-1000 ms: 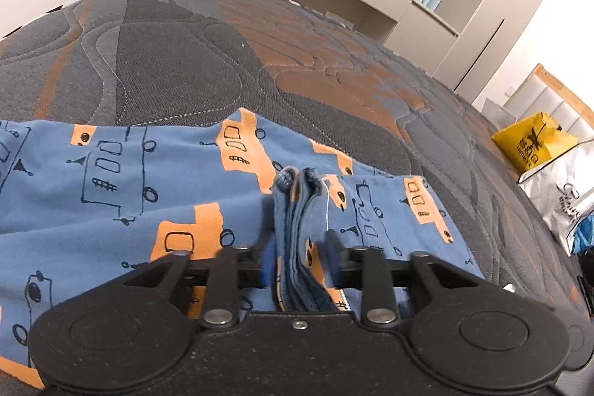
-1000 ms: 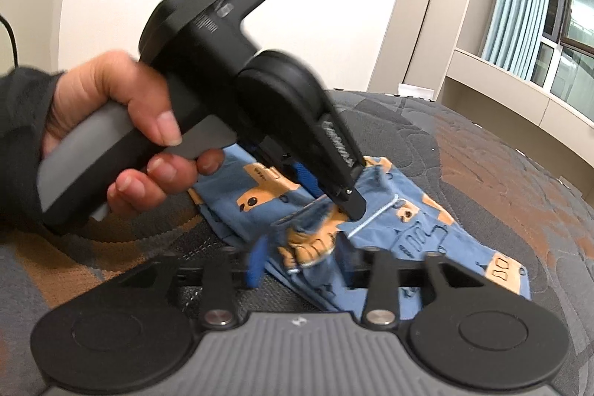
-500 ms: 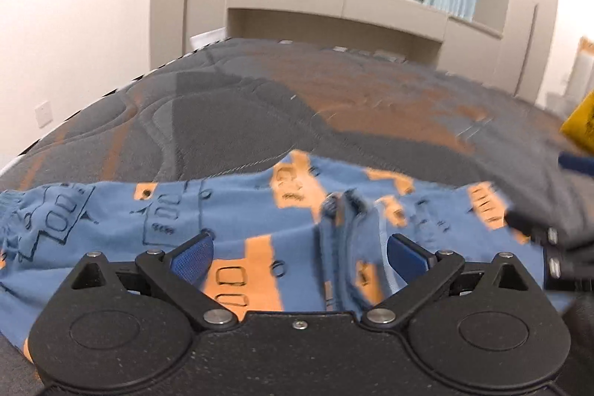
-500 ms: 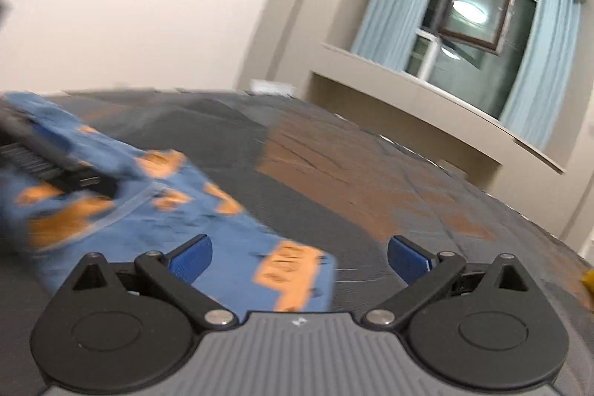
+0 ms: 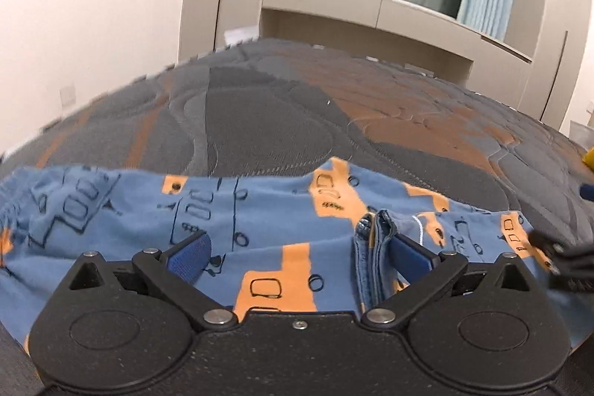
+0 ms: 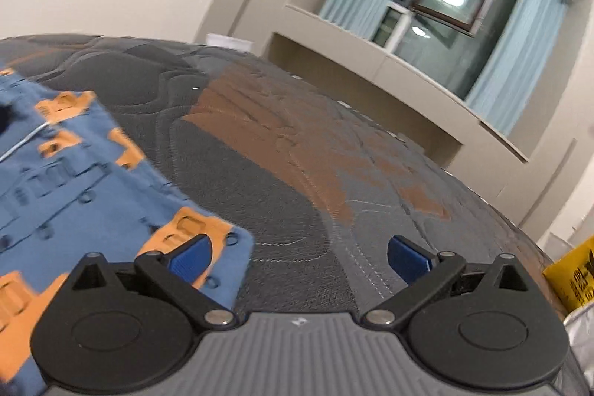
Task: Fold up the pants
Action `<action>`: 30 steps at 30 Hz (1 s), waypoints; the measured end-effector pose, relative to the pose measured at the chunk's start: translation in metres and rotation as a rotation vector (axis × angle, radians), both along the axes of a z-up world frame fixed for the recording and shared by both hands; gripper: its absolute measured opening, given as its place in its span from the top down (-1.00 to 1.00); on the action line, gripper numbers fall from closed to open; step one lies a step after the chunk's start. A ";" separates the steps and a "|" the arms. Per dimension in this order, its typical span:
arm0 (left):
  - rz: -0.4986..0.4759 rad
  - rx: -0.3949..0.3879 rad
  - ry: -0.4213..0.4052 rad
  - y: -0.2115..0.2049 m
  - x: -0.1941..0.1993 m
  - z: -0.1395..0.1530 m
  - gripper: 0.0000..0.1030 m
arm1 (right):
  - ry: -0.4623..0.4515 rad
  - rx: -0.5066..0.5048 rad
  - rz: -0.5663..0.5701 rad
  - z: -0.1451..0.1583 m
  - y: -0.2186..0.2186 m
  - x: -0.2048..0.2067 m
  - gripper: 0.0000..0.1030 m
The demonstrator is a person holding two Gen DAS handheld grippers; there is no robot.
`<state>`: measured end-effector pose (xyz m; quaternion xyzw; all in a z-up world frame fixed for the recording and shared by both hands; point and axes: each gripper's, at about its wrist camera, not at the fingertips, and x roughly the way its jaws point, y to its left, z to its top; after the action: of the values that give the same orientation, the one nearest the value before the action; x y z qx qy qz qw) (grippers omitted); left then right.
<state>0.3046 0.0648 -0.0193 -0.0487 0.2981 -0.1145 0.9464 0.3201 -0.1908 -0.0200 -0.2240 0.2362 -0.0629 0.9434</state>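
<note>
Pants: your blue pants (image 5: 260, 218) with orange vehicle print lie spread flat on the grey-and-orange quilted mattress (image 5: 282, 114).
Left gripper: your left gripper (image 5: 299, 249) is spread wide, holding nothing; a bunched fold of fabric stands just beside its right pad.
Right gripper: your right gripper (image 6: 297, 257) is likewise spread wide and empty, over the pants' corner (image 6: 208, 229).
Background: yellow bag (image 6: 571, 273) at right.

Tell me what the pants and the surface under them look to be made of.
Pants: soft, matte knit, likely cotton jersey; it drapes and bunches at a stitched hem, with printed orange and black motifs.
Mattress: quilted woven or knitted textile, grey and rust, with stitched curves puffing the surface, suggesting padding beneath.
</note>
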 end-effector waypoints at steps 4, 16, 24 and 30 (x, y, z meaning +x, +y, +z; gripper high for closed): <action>-0.005 0.057 -0.005 -0.008 -0.002 -0.001 -0.99 | 0.045 -0.011 0.071 0.014 0.009 -0.032 -0.99; -0.034 -0.005 -0.085 0.000 -0.028 0.016 -0.99 | -0.024 -0.079 0.110 0.002 0.044 -0.074 -1.00; 0.062 -0.199 -0.162 0.072 -0.110 0.046 -0.99 | -0.053 0.021 0.223 0.022 0.086 -0.066 -1.00; 0.231 -0.184 -0.085 0.125 -0.101 0.041 -0.99 | -0.044 0.061 0.255 0.016 0.122 -0.040 -1.00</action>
<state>0.2039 0.1896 0.0221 -0.1643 0.2382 -0.0335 0.9566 0.2799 -0.0684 -0.0036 -0.2221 0.1867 0.0596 0.9551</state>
